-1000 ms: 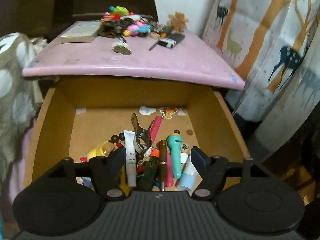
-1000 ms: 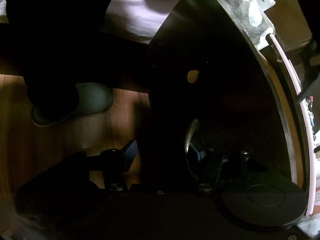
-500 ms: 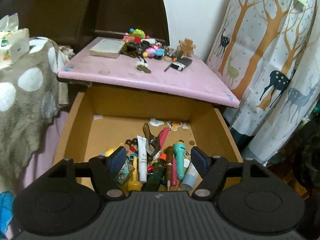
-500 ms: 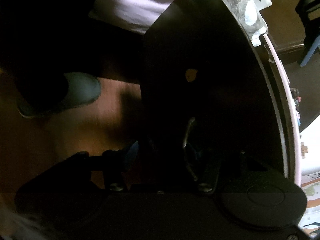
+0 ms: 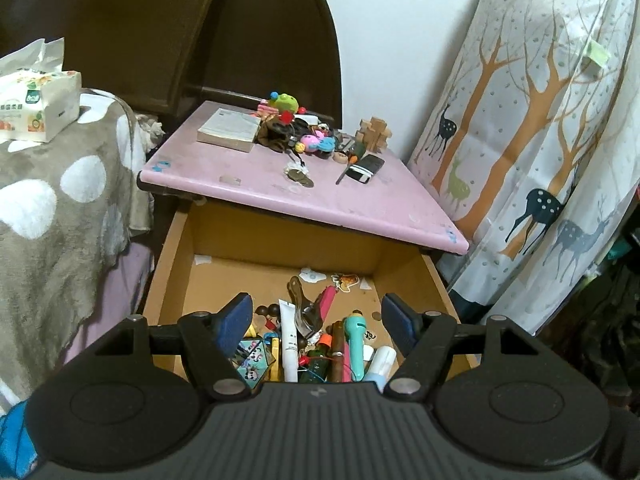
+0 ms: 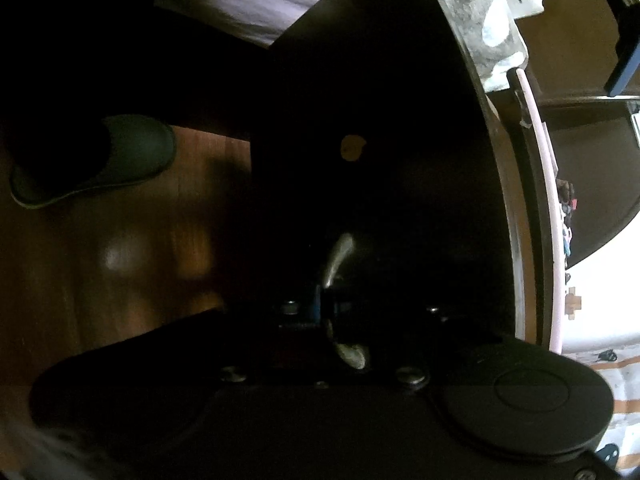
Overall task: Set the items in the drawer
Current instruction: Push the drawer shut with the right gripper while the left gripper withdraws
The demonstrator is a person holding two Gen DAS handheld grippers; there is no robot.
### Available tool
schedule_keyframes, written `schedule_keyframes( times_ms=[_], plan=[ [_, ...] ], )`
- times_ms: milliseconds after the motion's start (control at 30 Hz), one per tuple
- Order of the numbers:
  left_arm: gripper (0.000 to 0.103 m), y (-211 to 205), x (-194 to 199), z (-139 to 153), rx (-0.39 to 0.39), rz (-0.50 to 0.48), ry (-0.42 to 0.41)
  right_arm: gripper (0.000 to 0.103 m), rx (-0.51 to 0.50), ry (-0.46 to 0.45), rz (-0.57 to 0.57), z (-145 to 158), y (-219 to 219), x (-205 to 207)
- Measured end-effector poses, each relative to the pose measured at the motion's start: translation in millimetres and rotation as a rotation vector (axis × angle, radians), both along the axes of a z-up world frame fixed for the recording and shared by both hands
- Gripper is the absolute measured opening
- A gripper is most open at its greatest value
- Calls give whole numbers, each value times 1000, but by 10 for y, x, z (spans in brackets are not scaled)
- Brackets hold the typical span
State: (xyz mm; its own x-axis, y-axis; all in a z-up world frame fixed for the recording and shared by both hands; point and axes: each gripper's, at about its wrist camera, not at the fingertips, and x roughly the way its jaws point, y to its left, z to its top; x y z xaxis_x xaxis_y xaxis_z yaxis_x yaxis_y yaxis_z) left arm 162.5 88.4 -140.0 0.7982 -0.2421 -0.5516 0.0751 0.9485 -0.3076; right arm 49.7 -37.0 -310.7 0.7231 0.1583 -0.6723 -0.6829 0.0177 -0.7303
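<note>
we lose the near ends of the pens and tubes (image 5: 316,348) in the drawer (image 5: 168,280) behind the left gripper (image 5: 318,318). the drawer's far end sits hidden under the pink tabletop (image 5: 360,204). in the right wrist view the dark drawer front (image 6: 380,160) is murky, the metal handle (image 6: 338,256) is half swallowed by the right gripper (image 6: 324,308), and the slipper (image 6: 100,160) is blurred.

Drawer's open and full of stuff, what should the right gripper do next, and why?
Probably push the drawer shut by its handle. The right gripper has just been closing, with that metal handle between its jaws, and the left gripper is open and empty, holding nothing more to drop in.
</note>
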Motion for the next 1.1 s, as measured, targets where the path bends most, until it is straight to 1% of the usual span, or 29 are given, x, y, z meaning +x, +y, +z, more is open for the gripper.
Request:
schedule_keyframes(
  times_ms=[133,267,333,400,500,700,800,900,1033,1100],
  plan=[
    [71,121,-20,32,-27,23,-13,3,-1,-12,-10,0,11,-8],
    [71,280,-39,49,-77,48,-24,0,6,-26,-18,52,-1,1],
    [70,327,-39,50,-66,63,-27,0,20,-37,-25,105,-25,11],
    [71,361,-38,52,-49,73,-31,0,41,-18,-40,166,-36,45],
    [71,385,-43,44,-44,74,-34,0,56,-18,-63,168,-7,42],
    [71,374,-69,93,-10,51,-68,0,87,-45,-67,169,-51,22],
    [71,358,-57,94,1,34,-61,0,88,-51,-56,156,-59,55],
    [71,338,-49,84,19,20,-46,0,84,-67,-51,129,-43,157],
    [71,301,-30,60,35,-4,-28,0,80,-84,-78,101,30,400],
    [71,282,-7,42,49,-10,-20,0,74,-95,-72,77,52,487]
  ],
)
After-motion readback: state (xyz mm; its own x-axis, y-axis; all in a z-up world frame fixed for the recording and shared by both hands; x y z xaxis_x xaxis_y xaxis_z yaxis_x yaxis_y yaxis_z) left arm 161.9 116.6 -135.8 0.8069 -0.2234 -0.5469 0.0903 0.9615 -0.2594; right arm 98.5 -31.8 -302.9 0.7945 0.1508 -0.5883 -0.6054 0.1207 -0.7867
